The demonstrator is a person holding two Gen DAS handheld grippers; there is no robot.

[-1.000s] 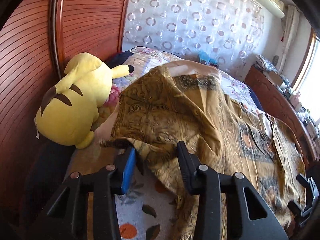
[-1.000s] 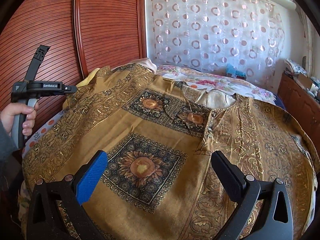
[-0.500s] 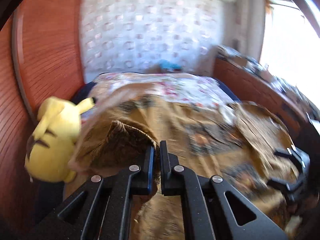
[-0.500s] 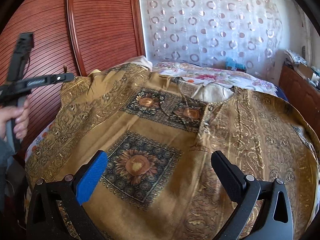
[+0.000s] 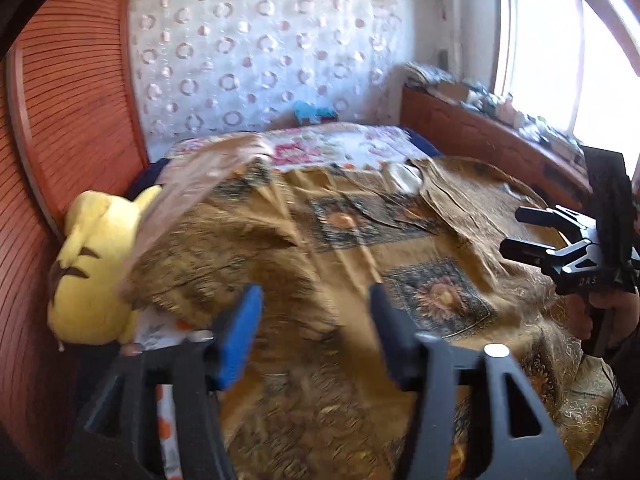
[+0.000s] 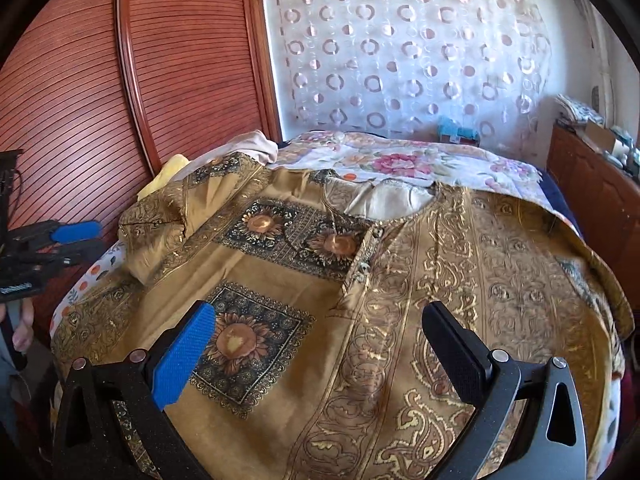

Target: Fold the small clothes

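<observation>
Both grippers gape wide and empty: left gripper (image 5: 316, 320) and right gripper (image 6: 320, 352) hover over the gold printed shirt (image 6: 320, 280), spread on the bed (image 6: 400, 160). Its left sleeve (image 6: 160, 232) lies turned inward, so the first fold looks done. Next, I judge, the right sleeve needs pinching and carrying across.

I'm seeing a golden-brown shirt (image 6: 400, 300) showing dark sunflower squares at frame centre, and a yellow plush (image 5: 96, 264) with brown stripes at left.

Left wrist view motion-blurred: shirt (image 5: 360, 240) pattern smeared near the yellow plush toy (image 5: 96, 264), sleeve there just a streak. Right wrist view: toy (image 6: 168, 176) mostly hidden behind the shirt (image 6: 360, 300); shirt hem cut off at bottom edge. Windowsill clutter (image 5: 492, 100) too small to identify.
</observation>
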